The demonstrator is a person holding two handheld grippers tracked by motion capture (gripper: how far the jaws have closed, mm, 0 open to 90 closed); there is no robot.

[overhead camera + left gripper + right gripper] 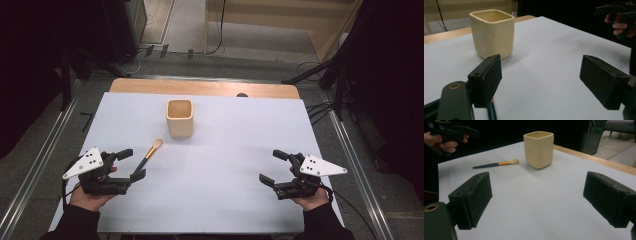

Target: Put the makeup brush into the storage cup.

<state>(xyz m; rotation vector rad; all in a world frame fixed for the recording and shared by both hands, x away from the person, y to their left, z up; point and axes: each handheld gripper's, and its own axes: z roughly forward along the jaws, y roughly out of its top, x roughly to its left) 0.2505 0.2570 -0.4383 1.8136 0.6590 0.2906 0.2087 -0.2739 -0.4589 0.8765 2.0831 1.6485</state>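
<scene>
Flanking bare sheet (220,200) — both grippers' fingers open, left gripper (132,164) beside brush (148,155), right gripper (274,167) near edge.

A white sheet (235,165) covers the wooden table (200,87), whose bare far edge lies beyond both grippers. Grey floor (45,135) with metal rails (350,150) flanks it on either side. Farther ahead stand a pale wooden frame (280,20) and trailing cables (315,110); the room's sides are dark.
</scene>
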